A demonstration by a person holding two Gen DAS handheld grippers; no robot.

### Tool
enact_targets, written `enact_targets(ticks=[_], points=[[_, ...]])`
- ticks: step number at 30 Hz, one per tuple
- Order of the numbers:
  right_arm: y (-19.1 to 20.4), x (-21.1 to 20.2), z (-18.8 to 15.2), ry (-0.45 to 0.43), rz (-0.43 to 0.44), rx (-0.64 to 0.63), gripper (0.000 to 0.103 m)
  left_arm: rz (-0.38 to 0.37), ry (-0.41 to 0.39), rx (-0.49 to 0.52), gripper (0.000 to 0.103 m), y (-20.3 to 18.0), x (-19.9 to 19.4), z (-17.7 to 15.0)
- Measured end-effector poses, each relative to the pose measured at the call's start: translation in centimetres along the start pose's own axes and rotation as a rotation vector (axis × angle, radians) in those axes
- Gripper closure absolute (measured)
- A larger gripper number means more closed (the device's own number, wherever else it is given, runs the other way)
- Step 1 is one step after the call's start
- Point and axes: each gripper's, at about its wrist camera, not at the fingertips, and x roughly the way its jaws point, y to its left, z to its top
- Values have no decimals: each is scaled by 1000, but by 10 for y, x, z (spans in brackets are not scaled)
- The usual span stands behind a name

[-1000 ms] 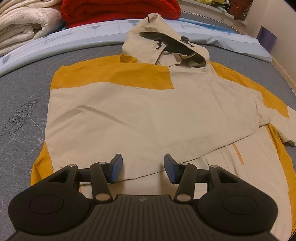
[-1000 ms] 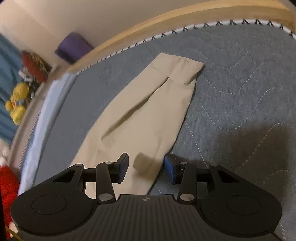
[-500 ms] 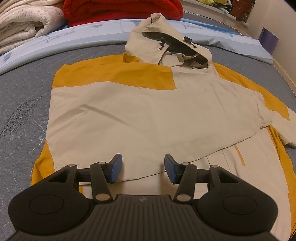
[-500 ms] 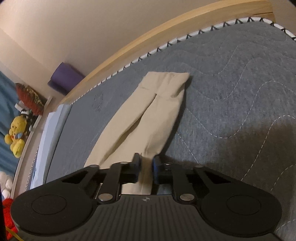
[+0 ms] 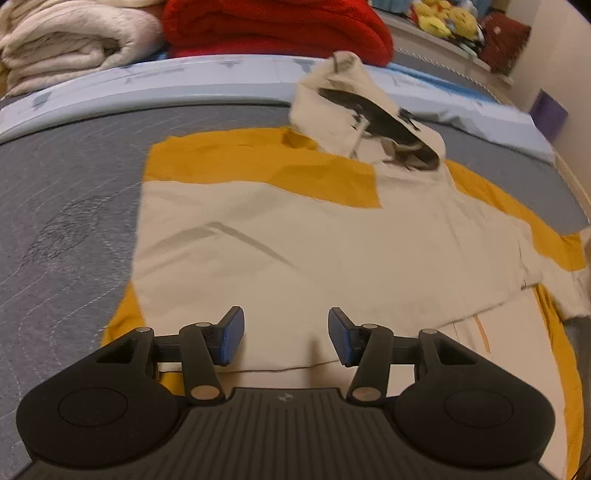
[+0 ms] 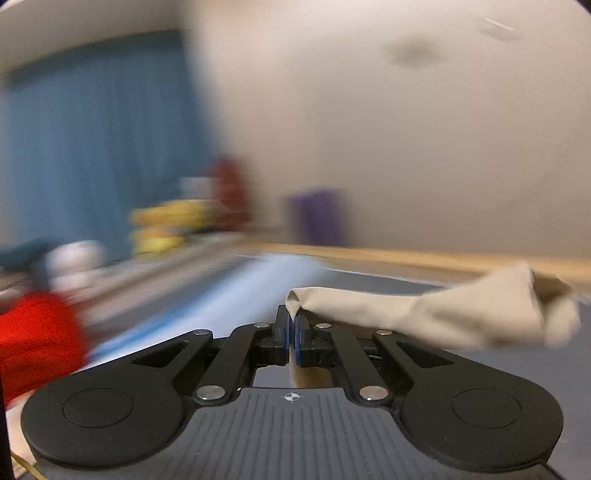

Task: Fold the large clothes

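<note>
The right gripper is clenched on the beige sleeve, with a small fold of cloth standing up between its blue pads. From the pinch, the sleeve runs out to the right, lifted above the grey mattress, and its cuff end hangs loose at the far right. Behind it there is a wooden bed edge, then a pale wall; this view is much blurred.

The left gripper is released, its fingers wide apart, and it hovers over the near hem of the jacket. I cannot tell if the pads touch the cloth. The jacket lies flat on the mattress, beige with yellow panels, one side already folded over the body. Its hood lies at the far end, open and dark inside. Beyond the hood there is a red blanket and, to its left, a white blanket.
</note>
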Motion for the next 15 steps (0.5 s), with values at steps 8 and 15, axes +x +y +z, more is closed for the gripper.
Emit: enact_targets(ticks=[8,15], points=[[195,-96,-82,551,754,-116,85,-38,-25,-143,47,40,-19,12],[205,-135,-118,861,614,-81,71,-44,-25,-214,46,58,-23,15]])
